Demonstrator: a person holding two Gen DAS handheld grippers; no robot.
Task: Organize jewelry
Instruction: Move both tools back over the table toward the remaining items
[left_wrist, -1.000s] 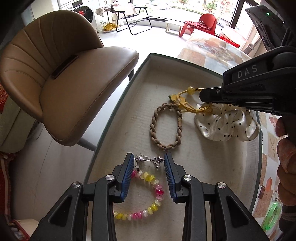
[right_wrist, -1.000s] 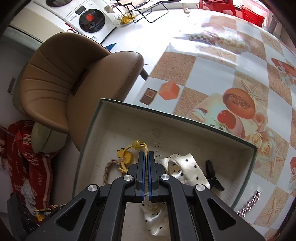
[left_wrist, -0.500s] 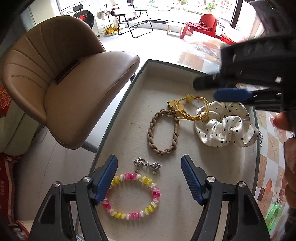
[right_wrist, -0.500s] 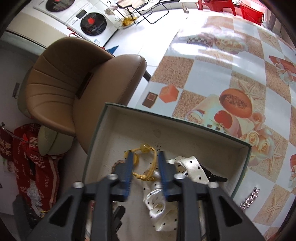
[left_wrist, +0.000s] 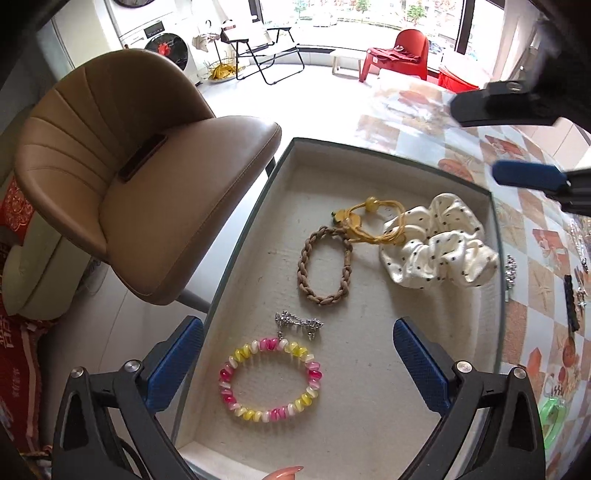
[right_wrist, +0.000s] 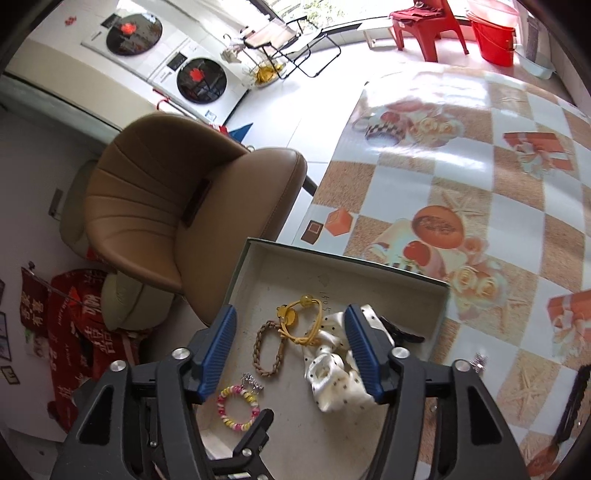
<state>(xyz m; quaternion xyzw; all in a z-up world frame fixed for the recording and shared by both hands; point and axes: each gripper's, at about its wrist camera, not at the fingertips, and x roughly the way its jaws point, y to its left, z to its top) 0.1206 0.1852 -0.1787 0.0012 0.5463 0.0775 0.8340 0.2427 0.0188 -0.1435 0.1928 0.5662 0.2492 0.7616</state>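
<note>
Both claws hang spread wide with nothing between them: the left gripper (left_wrist: 295, 363) low in the frame over the beaded bracelet (left_wrist: 271, 380), the right gripper (right_wrist: 290, 349) above the yellow hair tie (right_wrist: 301, 321). All the jewelry lies in the shallow tray (left_wrist: 251, 229), the polka-dot scrunchie (left_wrist: 439, 247) at its right.

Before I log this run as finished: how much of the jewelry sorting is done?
Partly. In the box lie the beaded bracelet, braided band, yellow cord, scrunchie and silver clip. Left gripper and right gripper are open, empty. A sparkly clip sits outside on the table.
</note>
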